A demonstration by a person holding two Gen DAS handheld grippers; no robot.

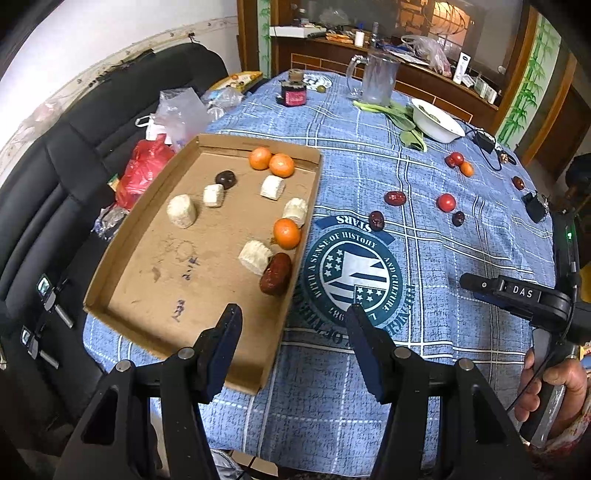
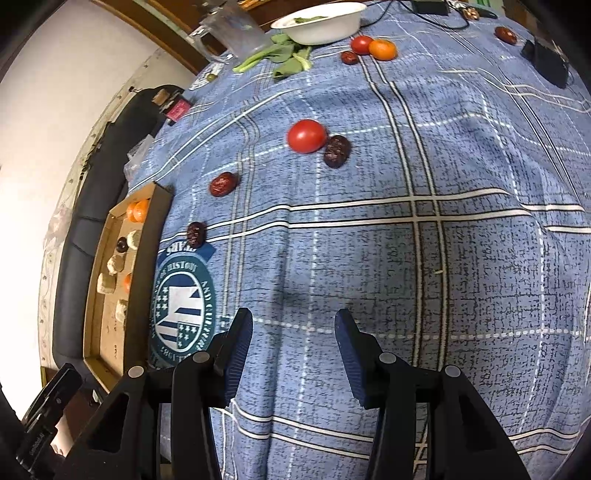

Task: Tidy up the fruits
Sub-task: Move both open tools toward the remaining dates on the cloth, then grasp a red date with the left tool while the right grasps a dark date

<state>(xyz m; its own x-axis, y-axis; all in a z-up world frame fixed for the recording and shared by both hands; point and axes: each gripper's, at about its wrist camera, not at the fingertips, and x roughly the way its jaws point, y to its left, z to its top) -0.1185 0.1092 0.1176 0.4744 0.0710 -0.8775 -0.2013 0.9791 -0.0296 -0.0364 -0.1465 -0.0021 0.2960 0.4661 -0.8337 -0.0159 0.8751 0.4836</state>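
Note:
A shallow cardboard tray (image 1: 147, 291) lies on the blue plaid cloth and holds three oranges (image 1: 286, 233), several pale cut chunks (image 1: 181, 211), a red date (image 1: 276, 274) and a dark fruit (image 1: 225, 179). My left gripper (image 1: 293, 321) hovers open over the tray's near right edge, nothing between its fingers. Loose on the cloth lie a red tomato (image 2: 307, 136), dark dates (image 2: 337, 150) (image 2: 223, 183) (image 2: 195, 234), and further back another tomato (image 2: 361, 44) beside an orange (image 2: 383, 49). My right gripper (image 2: 293, 325) stands open above bare cloth, well short of them.
A white bowl (image 2: 321, 22) with greens beside it, a glass pitcher (image 1: 378, 77) and a small dark jar (image 1: 293, 92) stand at the far side. A black charger and cable (image 1: 485, 142) lie at the right. Black seats with plastic bags (image 1: 147, 170) flank the tray's left.

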